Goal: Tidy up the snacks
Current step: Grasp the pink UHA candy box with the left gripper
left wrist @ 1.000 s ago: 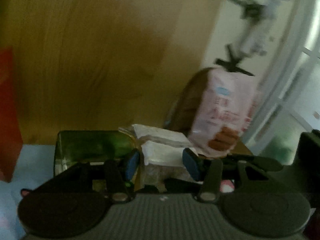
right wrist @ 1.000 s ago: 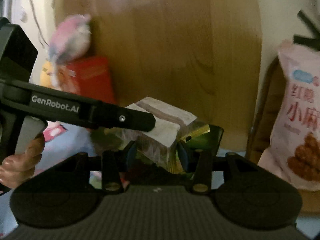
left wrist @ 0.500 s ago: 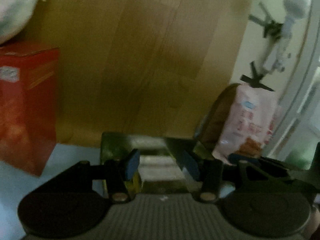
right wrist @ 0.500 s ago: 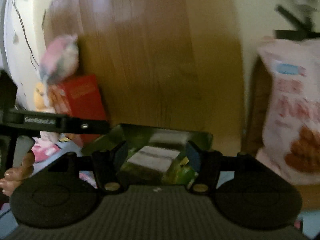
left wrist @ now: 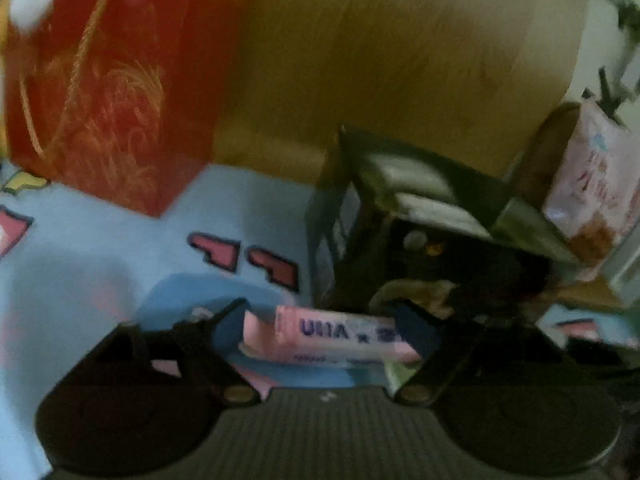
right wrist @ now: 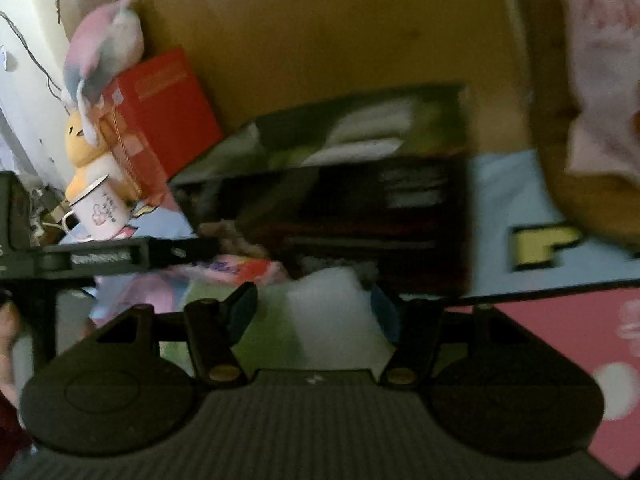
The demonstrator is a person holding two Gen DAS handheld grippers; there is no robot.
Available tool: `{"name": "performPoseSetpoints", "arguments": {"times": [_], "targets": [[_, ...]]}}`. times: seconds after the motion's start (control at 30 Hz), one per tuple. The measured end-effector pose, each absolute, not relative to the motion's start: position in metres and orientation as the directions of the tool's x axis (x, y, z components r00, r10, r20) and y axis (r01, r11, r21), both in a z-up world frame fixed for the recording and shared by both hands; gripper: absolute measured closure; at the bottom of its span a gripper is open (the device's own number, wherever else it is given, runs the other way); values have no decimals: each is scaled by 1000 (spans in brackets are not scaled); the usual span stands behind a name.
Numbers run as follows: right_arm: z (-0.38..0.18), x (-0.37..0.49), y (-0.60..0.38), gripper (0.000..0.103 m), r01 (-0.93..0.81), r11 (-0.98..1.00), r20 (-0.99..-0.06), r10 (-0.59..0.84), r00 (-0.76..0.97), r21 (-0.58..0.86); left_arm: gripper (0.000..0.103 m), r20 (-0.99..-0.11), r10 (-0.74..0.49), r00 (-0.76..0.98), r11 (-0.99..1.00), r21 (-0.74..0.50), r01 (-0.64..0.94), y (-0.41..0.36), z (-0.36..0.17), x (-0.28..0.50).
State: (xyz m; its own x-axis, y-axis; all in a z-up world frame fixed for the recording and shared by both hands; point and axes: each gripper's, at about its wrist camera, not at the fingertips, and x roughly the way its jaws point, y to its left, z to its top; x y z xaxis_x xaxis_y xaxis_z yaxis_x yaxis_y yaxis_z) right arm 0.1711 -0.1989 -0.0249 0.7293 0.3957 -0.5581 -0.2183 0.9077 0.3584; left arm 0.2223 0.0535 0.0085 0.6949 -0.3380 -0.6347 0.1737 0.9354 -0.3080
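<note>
Both frames were blurred, so I read this loosely. Left gripper (left wrist: 320,330) had just been opening; its jaws stood wide, with a pink pack (left wrist: 340,336) lying on the blue mat (left wrist: 120,240) between the blue pads. I couldn't tell whether the right pad touched the pack's end, but it didn't look clamped. Right gripper (right wrist: 314,312) had also opened within the last second and stood about half spread, with a white packet (right wrist: 332,312) between the pads; I saw a gap at the left pad, and contact at the right pad was unclear. Just past both sat the dark green box (right wrist: 360,208), open-topped, with white packets (right wrist: 368,132) inside, lying flat near the top. In the right view the left gripper's arm crossed at the left, over another pink wrapper (right wrist: 240,270). At the right a pink board (right wrist: 568,352) lay by the box. Further back on the left stood a red bag (left wrist: 104,80), with a mug (right wrist: 100,210) and plush toys (right wrist: 100,64) beside it. A pink snack bag (left wrist: 592,192) leaned on the right. Wood panel (left wrist: 400,60) stood behind everything.
</note>
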Motion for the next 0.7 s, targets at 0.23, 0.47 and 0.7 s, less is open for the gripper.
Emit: {"name": "performPoseSetpoints", "arguments": {"times": [0.23,0.47,0.7], "targets": [[-20,156,-151,35,-315,911,-576,412,706,265,39,-650,-373,662,928,-280,247,47,16,185],[-18,84,-147,35,-383,884,-578,465,670,267,38,-643,-429,634,903,-283,324,62,16,107],[-20,16,-128,30,-414,879,-552,472,687,236,28,-625,-451,637,890,-258,377,60,13,48]]}}
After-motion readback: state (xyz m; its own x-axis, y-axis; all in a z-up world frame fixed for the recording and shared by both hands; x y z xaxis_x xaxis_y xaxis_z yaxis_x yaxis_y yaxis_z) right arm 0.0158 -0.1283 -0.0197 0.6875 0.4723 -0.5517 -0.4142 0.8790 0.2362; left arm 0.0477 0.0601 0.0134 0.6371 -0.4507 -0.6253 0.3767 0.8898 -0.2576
